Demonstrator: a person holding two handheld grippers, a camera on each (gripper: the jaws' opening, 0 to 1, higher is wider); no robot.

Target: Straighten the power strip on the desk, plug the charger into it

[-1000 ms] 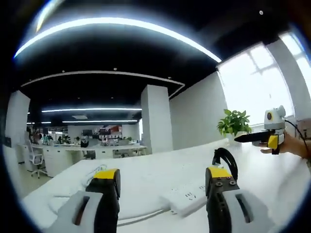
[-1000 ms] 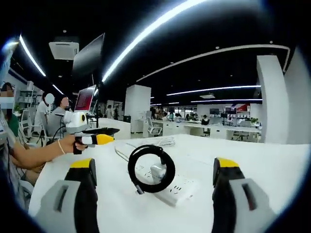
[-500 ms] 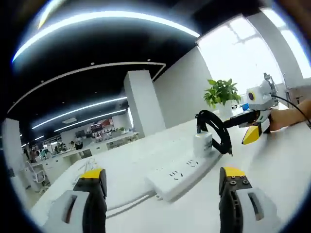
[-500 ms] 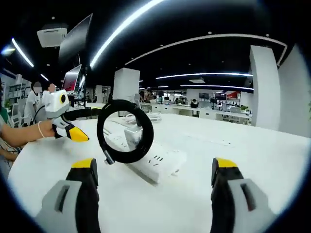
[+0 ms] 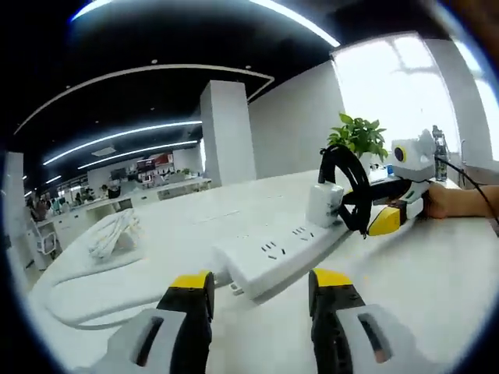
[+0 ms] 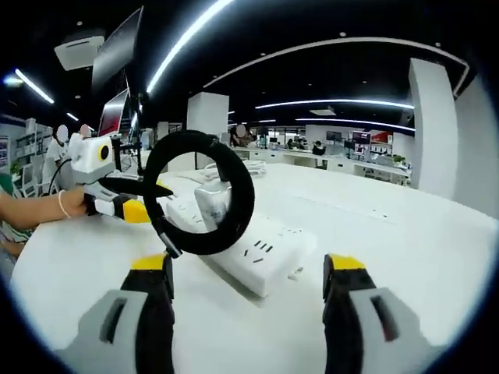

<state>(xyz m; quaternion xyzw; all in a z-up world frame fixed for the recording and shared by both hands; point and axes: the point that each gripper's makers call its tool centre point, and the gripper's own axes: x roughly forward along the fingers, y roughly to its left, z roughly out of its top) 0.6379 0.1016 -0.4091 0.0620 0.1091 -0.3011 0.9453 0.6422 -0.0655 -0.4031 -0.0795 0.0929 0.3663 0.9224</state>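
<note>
A white power strip (image 5: pixel 273 249) lies slantwise on the white desk (image 5: pixel 421 273), its near end just ahead of my left gripper (image 5: pixel 261 282), whose yellow-tipped jaws stand open with nothing between them. A white charger (image 5: pixel 323 204) stands upright on the strip's far end, a black cable loop (image 5: pixel 348 187) hanging from it; whether its prongs are seated I cannot tell. In the right gripper view the strip (image 6: pixel 261 253), charger (image 6: pixel 212 206) and loop (image 6: pixel 234 187) sit close ahead of my open right gripper (image 6: pixel 248 265). The right gripper (image 5: pixel 382 206) reaches in beside the charger.
A bundled white cable (image 5: pixel 113 231) lies on the desk at left, its lead running to the strip. A potted plant (image 5: pixel 359 136) stands by the bright window. In the right gripper view the left gripper (image 6: pixel 140 199) comes in held by a hand (image 6: pixel 74 204); office desks and monitors lie beyond.
Both cameras have come closer to the power strip. The left gripper's jaws have narrowed but remain apart. The charger with its cable loop stays on the strip.
</note>
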